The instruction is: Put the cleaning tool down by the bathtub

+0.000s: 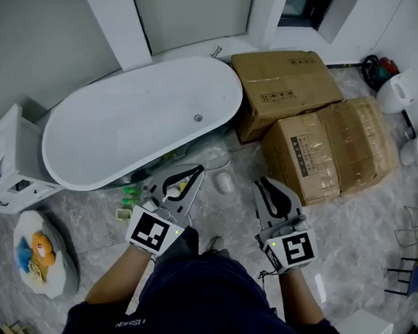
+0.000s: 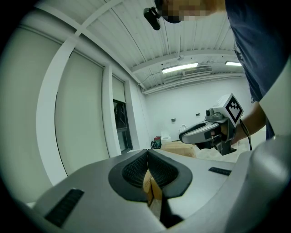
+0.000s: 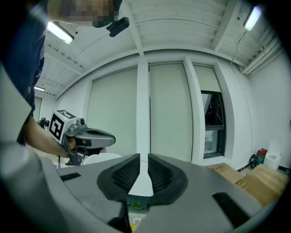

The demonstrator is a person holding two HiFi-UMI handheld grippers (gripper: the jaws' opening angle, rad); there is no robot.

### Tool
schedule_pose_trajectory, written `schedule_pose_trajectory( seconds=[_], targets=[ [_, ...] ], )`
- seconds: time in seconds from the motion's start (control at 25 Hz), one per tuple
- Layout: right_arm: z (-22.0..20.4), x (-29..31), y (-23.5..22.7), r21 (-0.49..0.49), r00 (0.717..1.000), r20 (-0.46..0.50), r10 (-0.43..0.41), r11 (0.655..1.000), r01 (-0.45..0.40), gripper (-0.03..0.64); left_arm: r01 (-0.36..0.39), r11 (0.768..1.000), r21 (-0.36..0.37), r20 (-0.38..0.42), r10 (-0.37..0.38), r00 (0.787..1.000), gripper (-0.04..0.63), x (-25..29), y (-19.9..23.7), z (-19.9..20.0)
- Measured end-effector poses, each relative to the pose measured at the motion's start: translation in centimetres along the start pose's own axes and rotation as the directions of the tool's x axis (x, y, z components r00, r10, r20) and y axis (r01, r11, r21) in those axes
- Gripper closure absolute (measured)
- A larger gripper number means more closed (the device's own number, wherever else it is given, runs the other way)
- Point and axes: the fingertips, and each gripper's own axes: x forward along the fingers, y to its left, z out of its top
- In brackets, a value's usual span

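Both grippers are empty in my hands: my left gripper (image 1: 197, 171) has its jaws pressed together on nothing, and my right gripper (image 1: 262, 183) has its jaws a narrow slit apart. Just ahead, between their tips, the small white cleaning tool (image 1: 223, 182) lies on the floor (image 1: 236, 212) beside the bathtub (image 1: 132, 122), near the cardboard boxes (image 1: 282, 83).

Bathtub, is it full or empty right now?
Empty: the bathtub shows a bare white floor and drain, no water or objects inside.
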Motion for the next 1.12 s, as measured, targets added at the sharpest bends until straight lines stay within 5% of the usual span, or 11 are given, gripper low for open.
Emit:
schedule_pose_trajectory(
  seconds=[1.12],
  targets=[
    [0.4, -0.3, 0.7, -0.017, 1.0, 0.013, 0.027, 1.0, -0.027, 0.612, -0.049, 0.998, -0.031, 0.028, 0.05, 0.998, 0.563, -1.1, 0.3, 0.8]
  ],
)
